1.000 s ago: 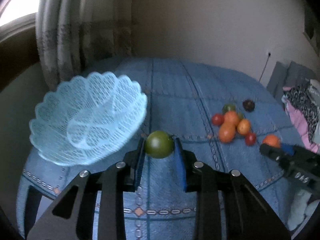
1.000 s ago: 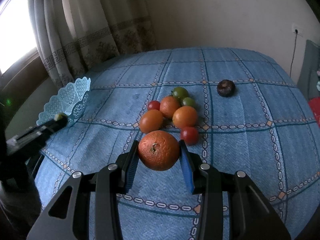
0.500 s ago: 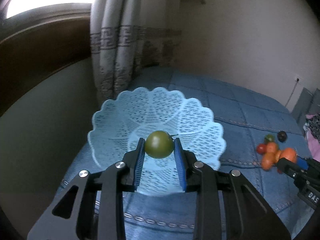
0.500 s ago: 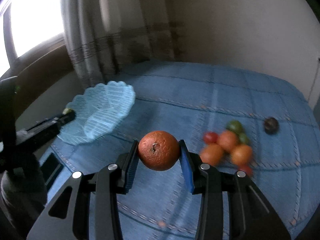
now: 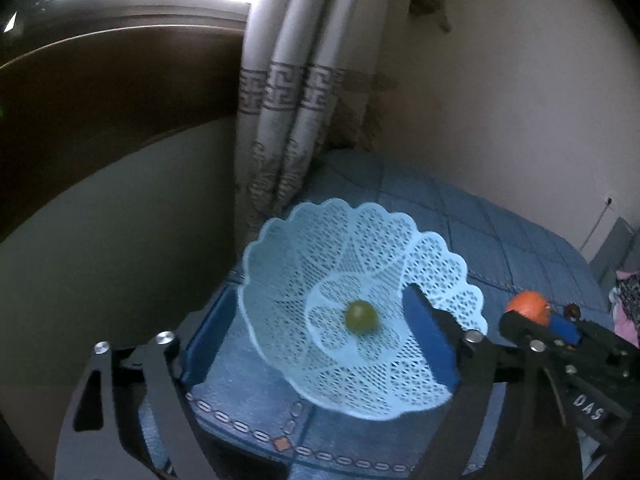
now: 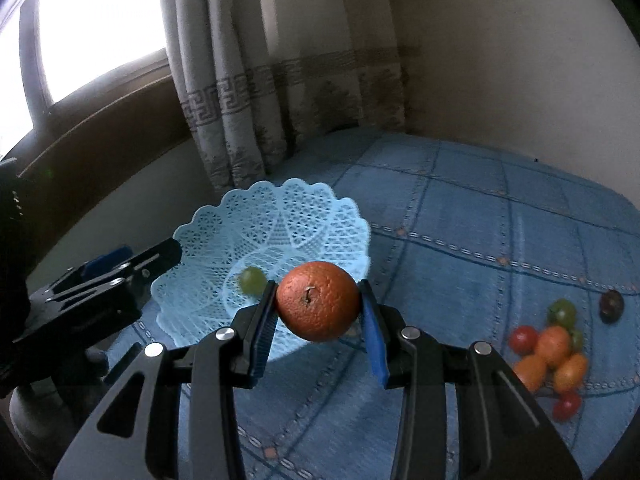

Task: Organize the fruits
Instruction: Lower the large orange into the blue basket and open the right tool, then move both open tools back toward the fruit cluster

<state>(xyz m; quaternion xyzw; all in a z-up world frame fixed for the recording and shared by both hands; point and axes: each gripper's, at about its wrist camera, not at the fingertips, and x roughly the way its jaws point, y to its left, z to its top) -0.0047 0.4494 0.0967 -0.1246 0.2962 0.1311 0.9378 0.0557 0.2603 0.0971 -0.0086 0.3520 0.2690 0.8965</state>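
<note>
A light blue lattice basket point(image 5: 304, 248) stands at the corner of the blue cloth-covered table point(image 5: 472, 224). A small green fruit point(image 5: 361, 317) lies loose at the basket's bottom. My left gripper point(image 5: 318, 296) is open wide over the basket, its blue pads on either side of the fruit and apart from it. In the right wrist view my right gripper point(image 6: 318, 286) is shut on an orange point(image 6: 318, 301), held at the near rim of the basket point(image 6: 288, 216). The green fruit point(image 6: 253, 280) shows inside, and the left gripper point(image 6: 148, 252) stands at the basket's left edge.
A pile of several orange, red and green fruits point(image 6: 552, 352) lies on the cloth at the right, with a dark round fruit point(image 6: 611, 306) behind it. A curtain point(image 6: 248, 100) and a dark window sill point(image 5: 120, 92) stand beyond the basket. The table edge runs just left of the basket.
My left gripper has opened and the green fruit has dropped from it into the basket. My right gripper has carried the orange leftward up to the basket's rim.
</note>
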